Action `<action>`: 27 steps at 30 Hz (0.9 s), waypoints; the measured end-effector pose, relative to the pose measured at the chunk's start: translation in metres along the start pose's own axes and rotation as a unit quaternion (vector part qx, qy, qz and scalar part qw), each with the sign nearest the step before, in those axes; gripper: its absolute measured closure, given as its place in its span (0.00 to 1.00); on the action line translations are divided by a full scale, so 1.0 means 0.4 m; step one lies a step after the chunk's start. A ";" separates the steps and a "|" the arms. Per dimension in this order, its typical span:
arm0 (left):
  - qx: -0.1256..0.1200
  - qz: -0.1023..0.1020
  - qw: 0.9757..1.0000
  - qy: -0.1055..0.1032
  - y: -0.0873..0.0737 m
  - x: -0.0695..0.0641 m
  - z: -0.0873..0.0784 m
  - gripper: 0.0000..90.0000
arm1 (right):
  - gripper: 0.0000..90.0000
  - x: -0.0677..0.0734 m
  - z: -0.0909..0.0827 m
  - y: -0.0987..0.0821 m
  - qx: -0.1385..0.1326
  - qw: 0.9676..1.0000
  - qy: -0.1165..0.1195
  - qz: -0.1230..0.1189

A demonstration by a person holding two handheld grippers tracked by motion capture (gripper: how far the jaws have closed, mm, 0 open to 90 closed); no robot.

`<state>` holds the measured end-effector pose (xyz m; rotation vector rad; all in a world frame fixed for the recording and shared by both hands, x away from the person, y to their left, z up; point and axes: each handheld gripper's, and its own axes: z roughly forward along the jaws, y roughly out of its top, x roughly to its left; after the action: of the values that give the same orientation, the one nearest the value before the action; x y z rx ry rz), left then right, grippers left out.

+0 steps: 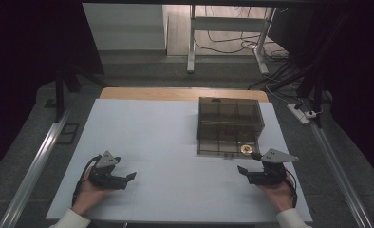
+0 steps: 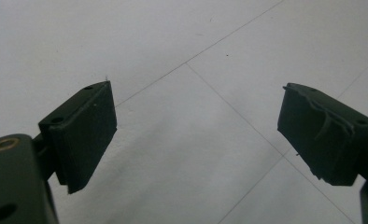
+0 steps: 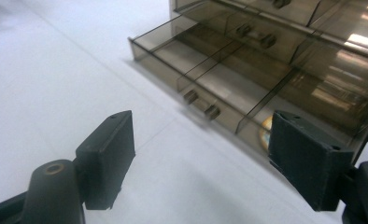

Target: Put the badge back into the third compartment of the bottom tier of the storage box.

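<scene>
Right gripper (image 1: 244, 169) jaws spread wide, nothing between them, held low over the white table (image 1: 166, 142) near its front right edge, just in front of the smoky clear drawer box (image 1: 230, 124). In the right gripper view its pads (image 3: 108, 156) frame the box's bottom drawer (image 3: 205, 84), pulled out toward the gripper, two small knobs (image 3: 201, 103) on its front wall, dividers inside. A round gold-coloured disc (image 1: 246, 149) lies in the drawer's right compartment, partly hidden behind the right pad in the right gripper view; it shows through the clear wall in the high view, just beyond the gripper tip. Gripper not touching drawer or disc. Left gripper (image 1: 130, 176) also spread, empty, over bare table at front left, well apart from the box; the left gripper view shows its pads (image 2: 86, 135) over thin seam lines in the table cover. Each gripper sits in a hand, white sleeves at the bottom edge.
</scene>
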<state>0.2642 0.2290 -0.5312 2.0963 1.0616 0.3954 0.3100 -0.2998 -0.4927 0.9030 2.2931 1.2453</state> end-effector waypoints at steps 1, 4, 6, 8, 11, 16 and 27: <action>0.000 -0.001 1.000 0.000 0.000 0.000 0.000 0.13 | 0.24 0.002 -0.003 -0.005 0.001 1.000 0.002 -0.002; -0.002 -0.003 1.000 0.001 0.000 0.002 -0.001 0.13 | 0.23 0.009 -0.010 -0.020 0.001 1.000 0.005 -0.005; -0.001 -0.002 1.000 0.001 0.000 0.002 -0.001 0.14 | 0.22 0.012 -0.014 -0.030 0.001 1.000 0.008 -0.008; -0.002 -0.001 1.000 0.002 0.000 0.001 -0.001 0.14 | 0.20 0.013 -0.019 -0.038 0.005 1.000 0.007 -0.011; 0.000 0.000 1.000 0.002 0.000 -0.001 0.000 0.14 | 0.20 0.011 -0.020 -0.049 0.005 1.000 0.011 -0.008; 0.000 0.000 1.000 0.001 0.000 0.000 0.001 0.14 | 0.19 0.013 -0.015 -0.048 0.005 1.000 0.009 -0.019; -0.001 0.000 1.000 0.002 0.000 0.000 -0.001 0.14 | 0.19 0.007 -0.025 -0.046 0.000 1.000 0.010 -0.018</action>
<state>0.2640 0.2292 -0.5309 2.0948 1.0637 0.3997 0.2957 -0.3112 -0.5028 0.8489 2.3147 1.2438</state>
